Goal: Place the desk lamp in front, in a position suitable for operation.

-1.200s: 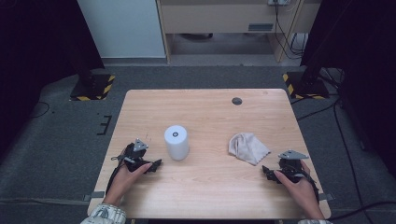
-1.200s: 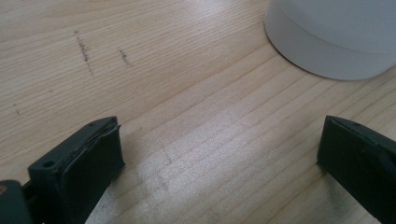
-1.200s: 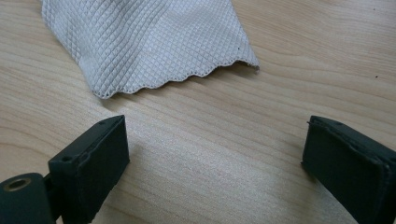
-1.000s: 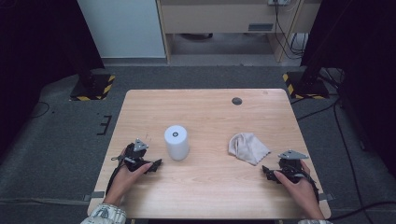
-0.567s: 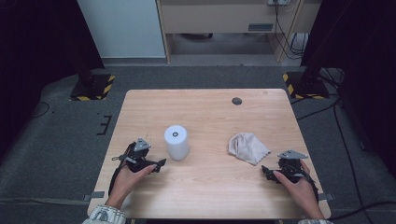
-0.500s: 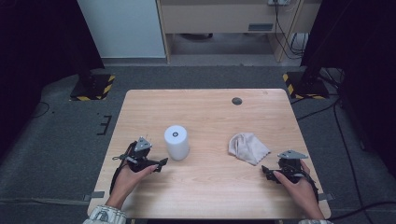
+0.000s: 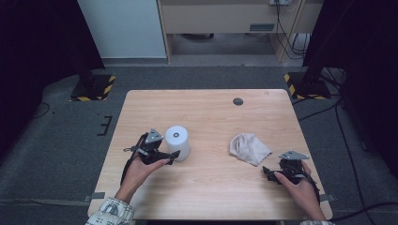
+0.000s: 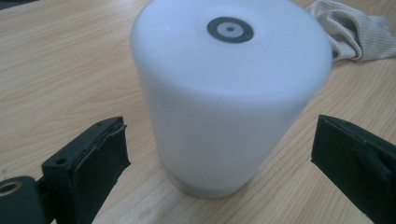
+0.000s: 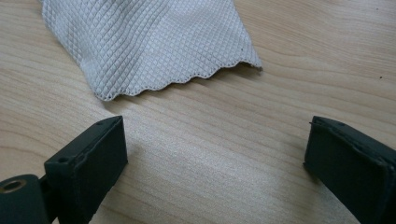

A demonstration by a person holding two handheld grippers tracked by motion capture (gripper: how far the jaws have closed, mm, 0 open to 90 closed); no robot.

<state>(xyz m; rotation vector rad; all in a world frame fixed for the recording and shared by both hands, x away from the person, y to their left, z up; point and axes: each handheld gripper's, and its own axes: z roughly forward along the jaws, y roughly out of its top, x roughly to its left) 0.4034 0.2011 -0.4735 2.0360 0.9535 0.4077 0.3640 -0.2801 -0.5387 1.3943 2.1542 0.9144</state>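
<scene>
White cylinder (image 7: 178, 141) stands upright on the wooden table (image 7: 206, 187), left of centre and well in from every edge, a dark ring on its flat top. In the left gripper view it sits between the two black jaws of the left gripper (image 8: 219, 163), which are spread wide to either side of its base with bare wood showing between each pad and its wall, so nothing is gripped. A crumpled waffle-weave cloth (image 7: 248, 148) lies well apart to the cylinder's right with open tabletop between them. The right gripper (image 9: 215, 158) rests near the table's front right corner, its jaws also spread, just short of the cloth's scalloped edge. A small dark disc (image 7: 238, 101) sits near the far edge.
</scene>
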